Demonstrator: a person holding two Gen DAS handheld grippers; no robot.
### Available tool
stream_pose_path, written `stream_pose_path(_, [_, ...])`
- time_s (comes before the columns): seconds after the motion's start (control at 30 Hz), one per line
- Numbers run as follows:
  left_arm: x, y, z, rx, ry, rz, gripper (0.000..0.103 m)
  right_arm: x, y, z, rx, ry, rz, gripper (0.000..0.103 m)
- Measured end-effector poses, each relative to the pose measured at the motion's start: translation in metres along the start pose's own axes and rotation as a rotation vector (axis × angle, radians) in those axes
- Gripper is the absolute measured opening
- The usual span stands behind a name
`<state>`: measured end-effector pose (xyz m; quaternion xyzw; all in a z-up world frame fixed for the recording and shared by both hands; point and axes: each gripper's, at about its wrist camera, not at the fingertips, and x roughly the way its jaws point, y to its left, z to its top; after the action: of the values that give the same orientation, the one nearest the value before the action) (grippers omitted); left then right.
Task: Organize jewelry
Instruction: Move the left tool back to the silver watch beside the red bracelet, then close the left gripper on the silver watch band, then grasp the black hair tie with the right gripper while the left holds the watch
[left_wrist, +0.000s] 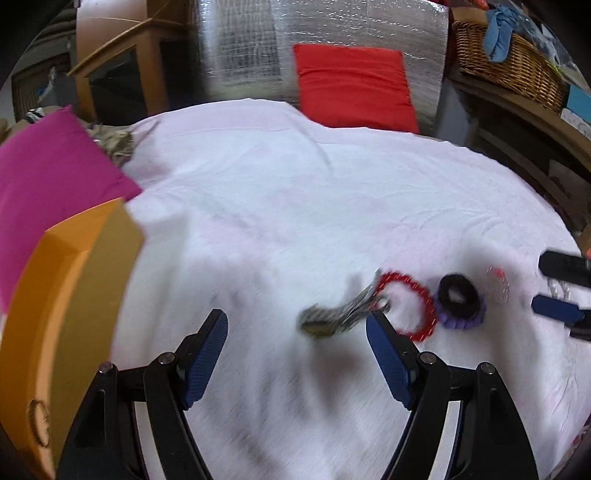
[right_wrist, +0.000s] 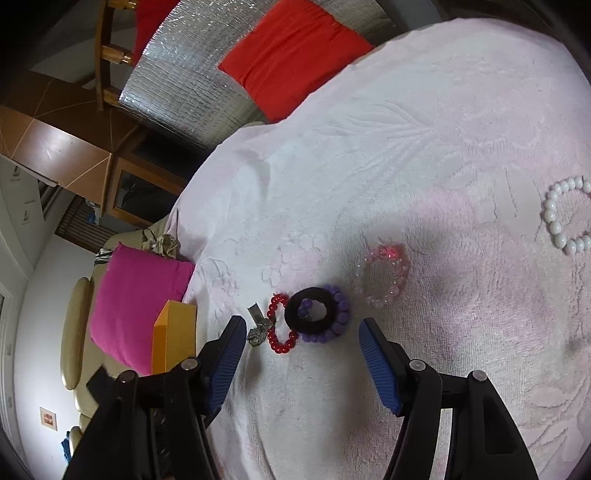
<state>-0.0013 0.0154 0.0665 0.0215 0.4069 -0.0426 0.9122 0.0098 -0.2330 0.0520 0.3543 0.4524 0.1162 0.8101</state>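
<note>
Right wrist: black scrunchie (right_wrist: 309, 309) overlaps purple beads; both claws gape, empty.

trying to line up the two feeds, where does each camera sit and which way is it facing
Left wrist: on the left gripper, angled down at the white bedspread; its open fingers show, the right gripper at the right edge.
Right wrist: on the right gripper, angled down at the same bedspread; only its own open fingers show.
Shared: red bead bracelet, black scrunchie, orange box, red cushion.
</note>
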Motion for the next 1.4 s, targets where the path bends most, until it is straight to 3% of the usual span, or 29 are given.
stream_pose_path(0.27, [0.030, -0.009, 0.013, -0.049, 0.030, -0.124, 0.074, 0.004, -0.003, 0.002, 0.010, 0.007, -0.003, 0.067])
stream_pose_path(0.37, [0.033, -0.015, 0.014, -0.036, 0.042, -0.169, 0.054, 0.007, -0.003, 0.003, 0.002, 0.004, -0.015, 0.067])
stream_pose_path(0.43, [0.037, -0.018, 0.012, -0.027, 0.053, -0.181, 0.034, 0.009, -0.003, 0.004, -0.005, 0.006, -0.023, 0.059])
stream_pose_path(0.53, [0.039, -0.018, 0.013, -0.027, 0.055, -0.204, 0.021, 0.014, -0.002, 0.004, -0.017, 0.017, -0.040, 0.048])
stream_pose_path(0.63, [0.036, -0.013, 0.014, -0.034, 0.053, -0.197, 0.014, 0.019, 0.001, 0.005, -0.047, 0.013, -0.063, 0.046])
stream_pose_path(0.8, [0.027, 0.010, 0.014, -0.093, 0.052, -0.222, 0.014, 0.032, 0.009, 0.009, -0.104, 0.004, -0.098, 0.046])
stream_pose_path(0.97, [0.016, 0.026, 0.011, -0.101, 0.045, -0.238, 0.014, 0.051, 0.022, 0.010, -0.179, 0.018, -0.147, 0.039])
stream_pose_path(1.17, [0.013, 0.037, 0.010, -0.107, 0.041, -0.248, 0.014, 0.070, 0.030, 0.003, -0.261, 0.036, -0.302, 0.038])
stream_pose_path(1.27, [0.014, 0.037, 0.010, -0.108, 0.043, -0.249, 0.014, 0.077, 0.036, -0.002, -0.327, 0.028, -0.367, 0.028])
stream_pose_path(1.3, [0.014, 0.036, 0.010, -0.103, 0.040, -0.242, 0.014, 0.078, 0.039, -0.005, -0.363, 0.021, -0.396, 0.019])
stream_pose_path(1.4, [0.013, 0.034, 0.011, -0.092, 0.035, -0.228, 0.014, 0.074, 0.042, -0.006, -0.382, -0.001, -0.407, 0.014])
